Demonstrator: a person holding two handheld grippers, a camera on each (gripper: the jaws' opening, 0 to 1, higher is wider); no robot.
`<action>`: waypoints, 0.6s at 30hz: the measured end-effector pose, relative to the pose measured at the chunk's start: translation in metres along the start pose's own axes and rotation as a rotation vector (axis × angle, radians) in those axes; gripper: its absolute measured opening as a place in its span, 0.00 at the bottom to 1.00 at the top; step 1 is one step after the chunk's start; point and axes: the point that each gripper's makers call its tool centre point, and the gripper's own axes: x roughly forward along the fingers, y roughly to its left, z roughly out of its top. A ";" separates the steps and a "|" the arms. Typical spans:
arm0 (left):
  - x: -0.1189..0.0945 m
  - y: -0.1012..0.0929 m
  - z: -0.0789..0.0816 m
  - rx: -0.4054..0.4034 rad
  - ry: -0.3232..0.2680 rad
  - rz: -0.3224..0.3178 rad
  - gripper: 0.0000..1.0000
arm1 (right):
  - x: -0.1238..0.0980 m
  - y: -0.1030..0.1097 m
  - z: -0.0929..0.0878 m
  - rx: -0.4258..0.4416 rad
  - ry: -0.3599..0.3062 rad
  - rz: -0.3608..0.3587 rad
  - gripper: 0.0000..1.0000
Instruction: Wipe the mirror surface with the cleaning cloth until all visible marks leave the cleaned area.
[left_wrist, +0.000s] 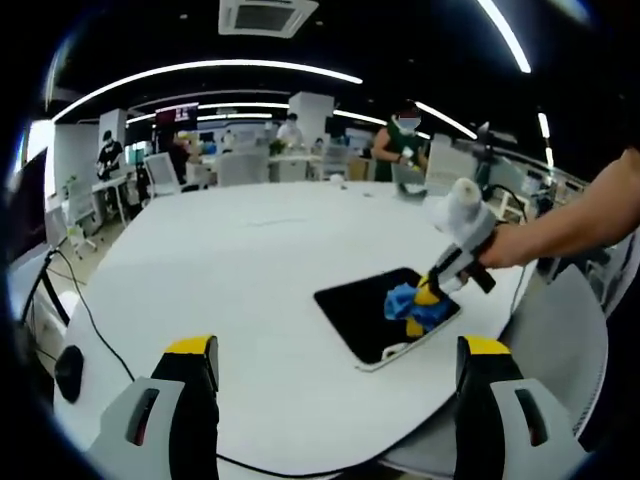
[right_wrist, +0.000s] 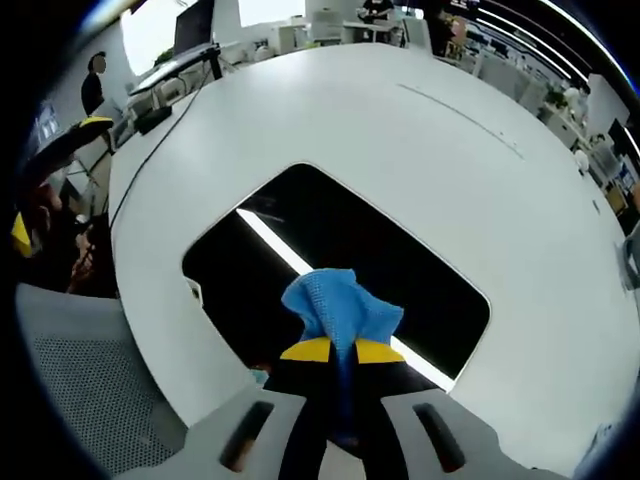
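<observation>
A dark rectangular mirror (left_wrist: 365, 312) (right_wrist: 320, 245) lies flat on the white table, reflecting a ceiling light strip. My right gripper (right_wrist: 342, 352) (left_wrist: 424, 297) is shut on a blue cleaning cloth (right_wrist: 338, 303) (left_wrist: 405, 302), which rests bunched on the mirror's near part. In the left gripper view a person's hand holds that gripper over the mirror's right end. My left gripper (left_wrist: 340, 350) stands open well in front of the mirror, with nothing between its yellow-tipped fingers (left_wrist: 190, 347).
The round white table (left_wrist: 240, 270) (right_wrist: 480, 160) stretches far behind the mirror. A black cable (left_wrist: 95, 320) runs along its left side. A grey mesh chair (right_wrist: 80, 400) (left_wrist: 560, 340) stands at the table edge. People and desks fill the background.
</observation>
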 end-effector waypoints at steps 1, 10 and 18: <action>0.000 0.001 0.000 -0.005 0.000 0.000 0.99 | -0.001 0.001 -0.001 -0.001 -0.001 0.001 0.01; 0.006 0.009 0.007 0.012 -0.010 -0.009 0.99 | -0.004 0.013 -0.007 0.007 -0.006 0.011 0.01; 0.013 0.021 0.005 0.008 -0.005 0.007 0.99 | -0.007 0.021 -0.013 0.001 0.013 0.023 0.01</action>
